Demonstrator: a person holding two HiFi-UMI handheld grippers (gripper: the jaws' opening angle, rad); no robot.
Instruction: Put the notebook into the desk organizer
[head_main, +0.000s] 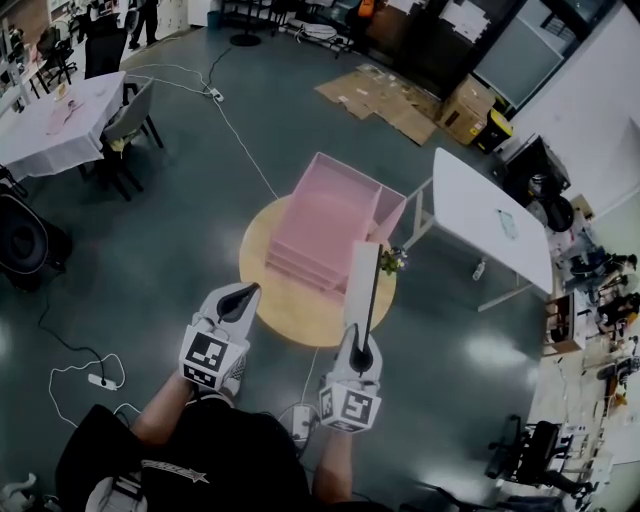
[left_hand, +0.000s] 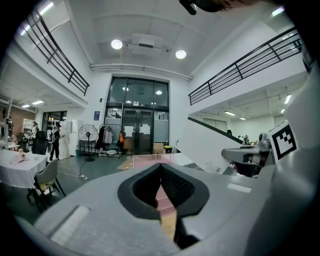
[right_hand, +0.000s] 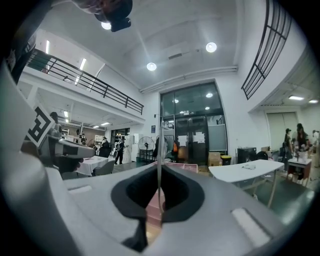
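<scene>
So we've got the notebook clamped upright in the right tongs over the tabletop's right edge, left tongs closed and empty, and next it probably needs lowering into the desk organizer.

Open room on near side of organizer; small plant just R of it, white table farther R.
</scene>
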